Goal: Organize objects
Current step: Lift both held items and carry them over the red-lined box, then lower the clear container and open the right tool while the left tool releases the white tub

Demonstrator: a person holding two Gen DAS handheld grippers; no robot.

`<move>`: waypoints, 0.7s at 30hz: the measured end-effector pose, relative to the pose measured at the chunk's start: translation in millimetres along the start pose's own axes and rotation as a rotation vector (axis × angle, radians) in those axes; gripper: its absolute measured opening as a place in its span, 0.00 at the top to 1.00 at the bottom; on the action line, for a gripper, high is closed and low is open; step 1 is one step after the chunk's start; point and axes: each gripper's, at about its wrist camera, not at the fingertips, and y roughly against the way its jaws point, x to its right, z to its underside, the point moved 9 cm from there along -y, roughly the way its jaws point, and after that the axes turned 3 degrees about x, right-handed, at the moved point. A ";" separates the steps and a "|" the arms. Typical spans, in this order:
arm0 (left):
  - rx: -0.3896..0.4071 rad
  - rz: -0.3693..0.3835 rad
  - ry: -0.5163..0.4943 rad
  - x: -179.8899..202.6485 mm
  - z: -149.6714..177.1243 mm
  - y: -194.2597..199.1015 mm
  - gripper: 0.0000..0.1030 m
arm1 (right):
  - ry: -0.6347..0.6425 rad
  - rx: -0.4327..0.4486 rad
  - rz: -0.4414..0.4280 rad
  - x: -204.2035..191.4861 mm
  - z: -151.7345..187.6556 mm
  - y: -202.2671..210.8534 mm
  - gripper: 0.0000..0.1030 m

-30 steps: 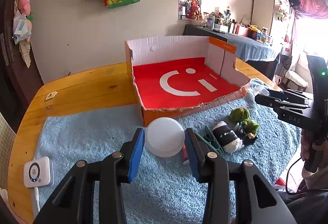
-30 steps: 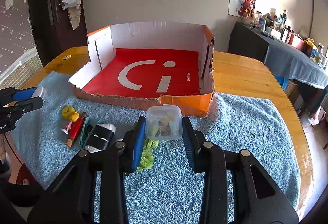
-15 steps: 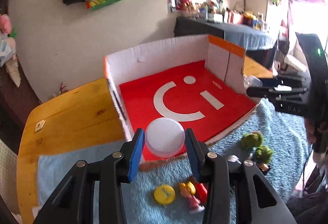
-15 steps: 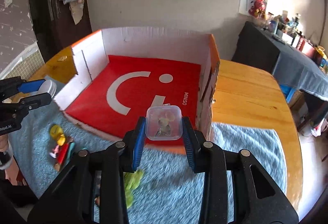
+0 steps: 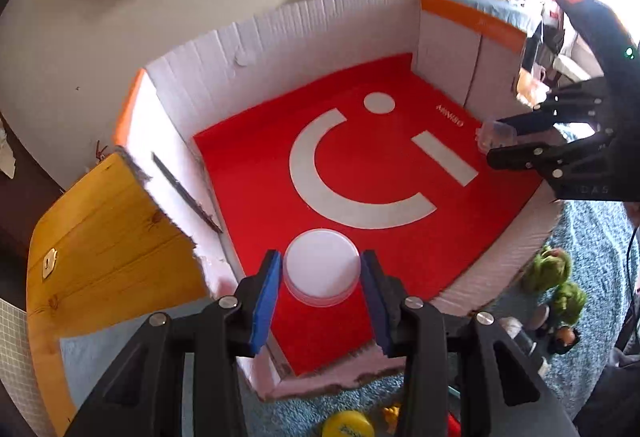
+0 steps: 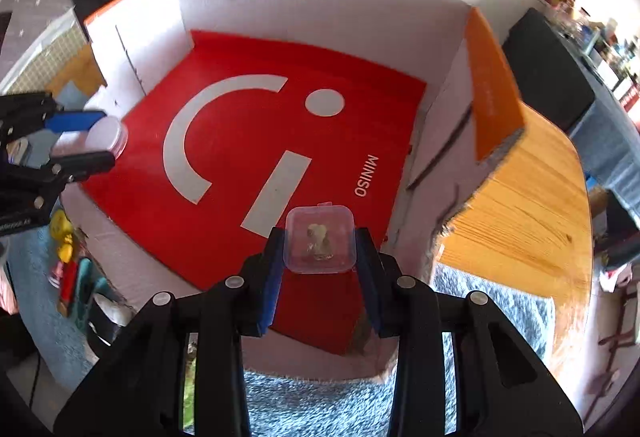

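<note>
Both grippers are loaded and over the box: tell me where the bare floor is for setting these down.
The box's red floor is all bare. The round white container in the left gripper hangs over its near left corner; the square clear box in the right gripper, near the right wall. Crowded: the toys on the blue towel.

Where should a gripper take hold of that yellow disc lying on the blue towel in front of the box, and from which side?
Grip the yellow disc by its rim, on two opposite edges, coming from above. It seems to lie flat on the blue towel, so only the rim gives the pads opposing faces. Little toys crowd its right side, so set the pads clear of them.
</note>
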 end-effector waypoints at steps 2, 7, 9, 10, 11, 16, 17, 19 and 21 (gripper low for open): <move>-0.020 -0.008 -0.009 -0.8 2.1 -6.2 0.59 | 0.025 -0.024 -0.005 -2.8 1.2 -3.3 0.68; -0.039 -0.006 -0.040 1.1 4.8 -11.7 0.59 | 0.080 -0.072 0.000 -6.4 5.2 -9.9 0.68; -0.047 -0.002 -0.041 0.7 5.3 -11.8 0.59 | 0.091 -0.085 -0.002 -7.0 6.6 -10.6 0.68; -0.051 0.000 -0.048 1.0 5.6 -11.8 0.59 | 0.097 -0.091 -0.003 -7.1 7.5 -10.7 0.68; -0.053 0.001 -0.052 1.0 5.8 -11.7 0.59 | 0.103 -0.096 -0.003 -7.2 8.3 -10.7 0.68; -0.074 0.011 -0.062 -0.3 5.3 -12.5 0.57 | 0.128 -0.125 -0.011 -7.2 13.5 -9.0 0.68; -0.075 0.010 -0.065 0.0 5.0 -12.2 0.57 | 0.130 -0.131 -0.014 -7.0 14.9 -8.2 0.68; -0.079 0.012 -0.073 0.0 5.0 -11.6 0.57 | 0.137 -0.135 -0.015 -6.7 17.0 -6.8 0.68; -0.084 0.016 -0.072 -0.4 4.5 -11.6 0.57 | 0.138 -0.137 -0.015 -6.1 19.2 -5.1 0.68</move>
